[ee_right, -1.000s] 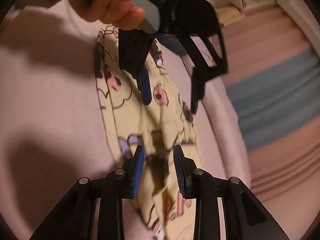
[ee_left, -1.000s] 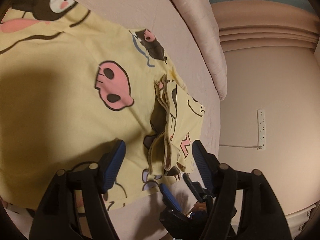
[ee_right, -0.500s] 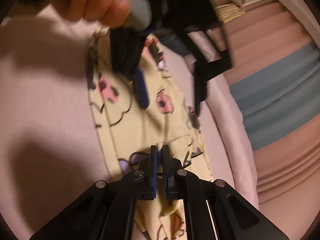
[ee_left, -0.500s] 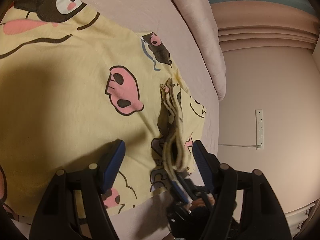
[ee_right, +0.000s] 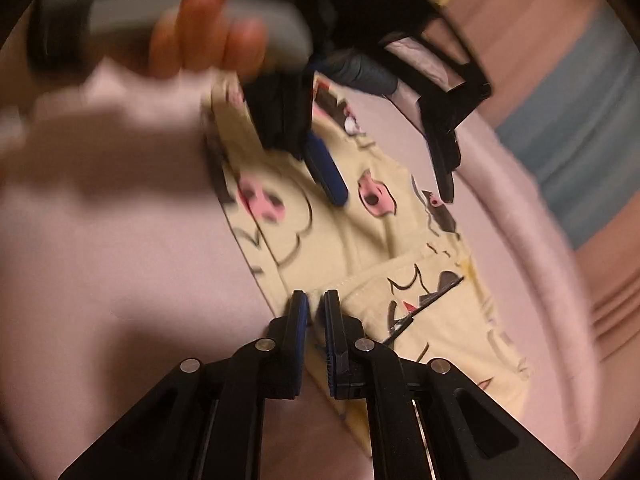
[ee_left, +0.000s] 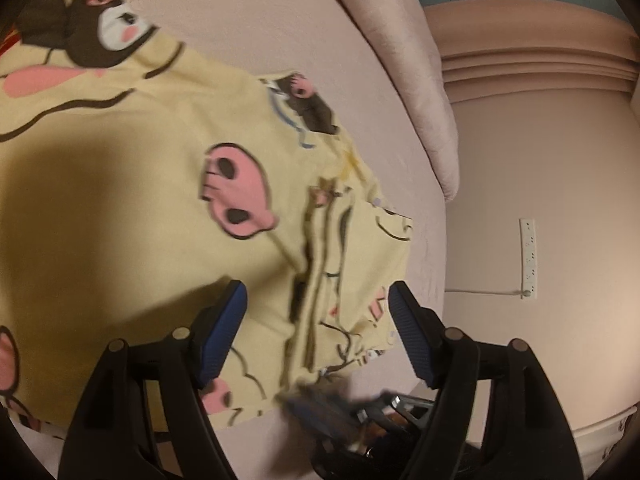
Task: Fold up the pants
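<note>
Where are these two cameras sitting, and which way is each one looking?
Left wrist view: rides the left gripper, looking along its open fingers at the yellow pants on the pink bed.
Right wrist view: rides the right gripper, shut on the pants' edge; opposite it, the person's left hand.
Shared: the pants, the bed, both grippers.

Item: pants (ee_left: 132, 184), pale yellow, printed with pink skulls and dark cartoon figures.
Pose: lay spread flat, one part folded over itself.
Hem: stacked edges (ee_right: 360, 276) bunched, raised slightly off the cloth below.
</note>
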A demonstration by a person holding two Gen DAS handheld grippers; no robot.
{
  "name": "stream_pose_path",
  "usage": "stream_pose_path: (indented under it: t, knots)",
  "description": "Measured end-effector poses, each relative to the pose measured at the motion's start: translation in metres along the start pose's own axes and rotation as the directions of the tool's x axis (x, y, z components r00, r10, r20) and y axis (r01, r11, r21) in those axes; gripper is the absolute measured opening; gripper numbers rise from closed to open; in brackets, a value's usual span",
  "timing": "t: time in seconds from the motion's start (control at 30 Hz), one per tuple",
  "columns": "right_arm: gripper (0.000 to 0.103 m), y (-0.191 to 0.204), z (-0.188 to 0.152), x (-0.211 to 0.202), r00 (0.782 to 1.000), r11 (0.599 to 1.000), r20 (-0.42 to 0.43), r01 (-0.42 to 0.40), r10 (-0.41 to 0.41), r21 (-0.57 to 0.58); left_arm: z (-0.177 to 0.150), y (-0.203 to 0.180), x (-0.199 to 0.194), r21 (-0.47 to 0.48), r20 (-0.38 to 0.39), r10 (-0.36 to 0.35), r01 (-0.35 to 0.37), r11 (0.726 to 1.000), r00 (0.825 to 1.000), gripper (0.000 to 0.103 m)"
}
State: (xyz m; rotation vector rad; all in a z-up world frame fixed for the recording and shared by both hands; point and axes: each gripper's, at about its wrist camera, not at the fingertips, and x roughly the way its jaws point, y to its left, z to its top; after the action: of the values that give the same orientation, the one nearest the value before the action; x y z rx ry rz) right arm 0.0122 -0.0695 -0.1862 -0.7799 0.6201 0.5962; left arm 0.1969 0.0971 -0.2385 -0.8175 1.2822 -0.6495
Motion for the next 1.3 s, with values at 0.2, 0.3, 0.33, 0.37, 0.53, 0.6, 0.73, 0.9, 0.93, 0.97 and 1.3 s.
stream_pose_path:
  t: [0.2,0.3,0.33,0.37,0.53,0.6,0.73,0.9,0.93,0.97,1.3]
  knots:
    - [0.005,-0.086,-0.007,-0.055,0.979,0.918,0.151,-0.18,0.134,0.354,-0.008,-0.021,0.012,0.035,-0.035,-0.068,0.069,0.997,0.997,0.074]
    - [0.006,-0.142,-0.015,-0.025,0.986,0.855,0.098,-0.168,0.137,0.49,-0.02,-0.029,0.024,0.054,-0.083,-0.107,0.112,0.992,0.991,0.074]
    - [0.006,-0.158,-0.019,-0.004,0.979,0.824,0.063,-0.196,0.192,0.532,-0.023,-0.032,0.027,0.061,-0.092,-0.111,0.117,0.991,0.99,0.074]
    - [0.006,-0.164,-0.02,0.011,0.972,0.807,0.045,-0.215,0.229,0.55,-0.026,-0.034,0.034,0.07,-0.106,-0.111,0.119,0.99,0.988,0.074]
    - [0.006,-0.184,-0.019,0.091,0.943,0.787,-0.106,-0.199,0.317,0.584,-0.022,-0.013,0.057,0.067,-0.129,-0.016,0.025,0.997,0.992,0.056]
    - [0.005,-0.188,-0.02,0.108,0.925,0.743,-0.105,-0.221,0.365,0.632,-0.02,-0.008,0.05,0.093,-0.133,0.015,-0.002,0.996,0.991,0.039]
    - [0.006,-0.21,-0.024,0.094,0.951,0.673,-0.029,-0.197,0.309,0.713,-0.016,-0.005,0.039,0.109,-0.127,0.04,-0.026,0.994,0.991,0.041]
    - [0.006,-0.209,-0.046,0.004,0.988,0.723,0.023,-0.129,0.154,0.679,-0.018,-0.01,0.035,0.133,-0.102,0.071,-0.057,0.989,0.992,0.069]
    - [0.006,-0.201,-0.053,-0.011,0.993,0.754,-0.013,-0.083,0.12,0.651,-0.019,-0.013,0.034,0.141,-0.102,0.075,-0.06,0.988,0.992,0.069]
    - [0.006,-0.19,-0.062,-0.023,0.992,0.779,-0.056,-0.054,0.113,0.624,-0.02,-0.016,0.034,0.147,-0.096,0.074,-0.059,0.987,0.993,0.069]
    - [0.006,-0.137,-0.141,-0.033,0.953,0.806,-0.253,0.016,0.166,0.592,-0.035,-0.044,0.084,0.277,-0.127,0.133,-0.093,0.956,0.983,0.075]
